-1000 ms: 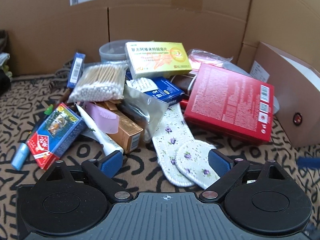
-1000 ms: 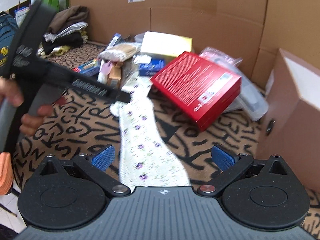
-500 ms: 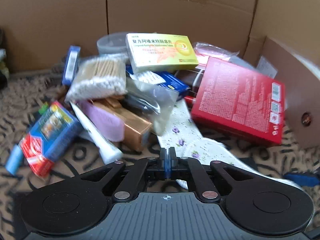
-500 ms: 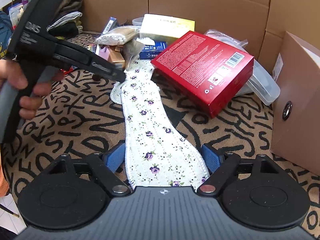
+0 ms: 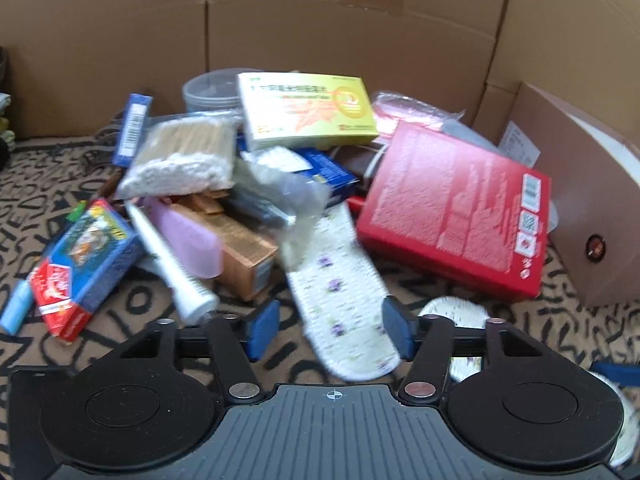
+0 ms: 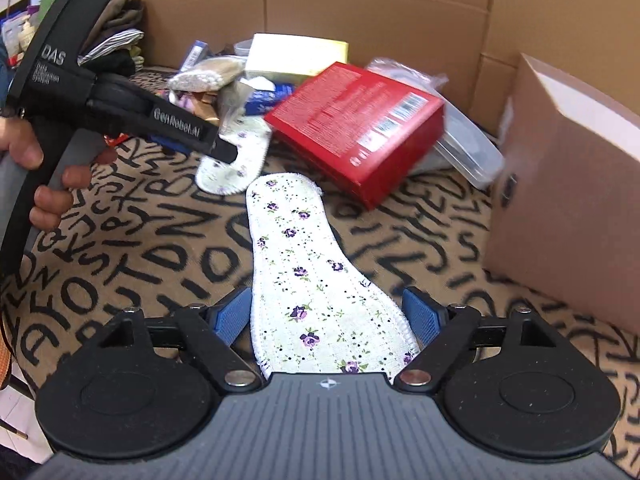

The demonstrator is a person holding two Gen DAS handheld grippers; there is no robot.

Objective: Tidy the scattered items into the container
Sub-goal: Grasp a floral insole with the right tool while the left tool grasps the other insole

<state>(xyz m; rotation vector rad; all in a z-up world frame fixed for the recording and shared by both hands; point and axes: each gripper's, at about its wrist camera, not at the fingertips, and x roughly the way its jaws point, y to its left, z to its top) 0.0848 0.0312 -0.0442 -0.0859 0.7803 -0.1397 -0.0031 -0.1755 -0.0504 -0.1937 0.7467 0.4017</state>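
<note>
Left gripper (image 5: 328,330): jaws have just been opening and stand wide; one floral insole (image 5: 340,292) lies between the blue pads, and whether either pad touches it cannot be told. Blurred in the left wrist view.

Right gripper (image 6: 328,316): jaws wide apart, with a second floral insole (image 6: 316,276) flat on the patterned mat (image 6: 160,256) between them; the left pad sits just beside its edge, the right pad stands slightly clear. No grip evident.

Person's hand (image 6: 36,172): wrapped round the left gripper's handle at the left edge of the right wrist view.

Red box (image 5: 456,204): tilted, resting against the pile, just beside the first insole's far end.

Brown cardboard box (image 6: 568,184): on the mat at the right, near the red box; whether it is open cannot be told.

Pile behind the insoles, items touching and overlapping:
- yellow medicine box (image 5: 308,108), on top
- bag of cotton swabs (image 5: 180,160)
- blue playing-card box (image 5: 80,260), at the left edge
- white tube (image 5: 172,268)
- tan carton (image 5: 236,240)
- clear plastic bag (image 5: 280,200)

Cardboard wall (image 5: 320,40): backs the whole scene.
</note>
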